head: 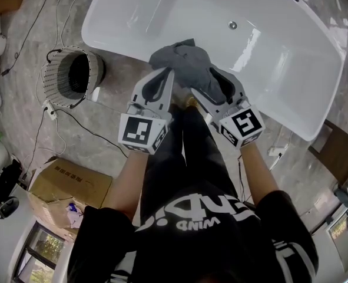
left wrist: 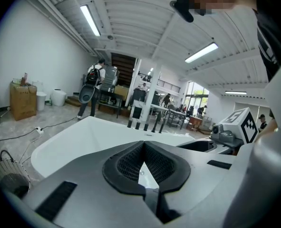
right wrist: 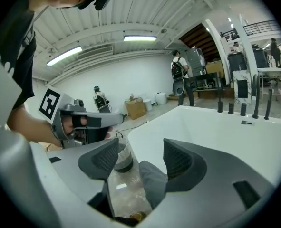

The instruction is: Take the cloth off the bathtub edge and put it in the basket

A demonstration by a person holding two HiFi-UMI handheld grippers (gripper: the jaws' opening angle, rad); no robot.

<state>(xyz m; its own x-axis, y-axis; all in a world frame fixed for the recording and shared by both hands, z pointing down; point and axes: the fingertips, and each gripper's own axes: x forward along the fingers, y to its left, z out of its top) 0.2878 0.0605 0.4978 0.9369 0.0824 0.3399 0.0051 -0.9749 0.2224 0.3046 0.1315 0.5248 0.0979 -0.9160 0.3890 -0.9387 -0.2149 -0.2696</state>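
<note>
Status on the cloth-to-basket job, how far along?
Done: nothing yet; the grey cloth lies on the edge of the white bathtub. In hand: right gripper over it, jaws open, not gripping; left gripper shut, empty. Left: grasp, lift, drop into the round wire basket.

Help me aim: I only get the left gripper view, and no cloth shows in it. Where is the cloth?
Observer: The cloth lies bunched over the near rim of the bathtub, just ahead of the left gripper and to its right.
Operator: Does the right gripper have it?
Observer: No. The jaws of the right gripper stand apart, with a fold of the cloth between them but not clamped.
Operator: And the basket?
Observer: The basket stands off the tub's left end, to the left of the left gripper, with its mouth facing up.
</note>
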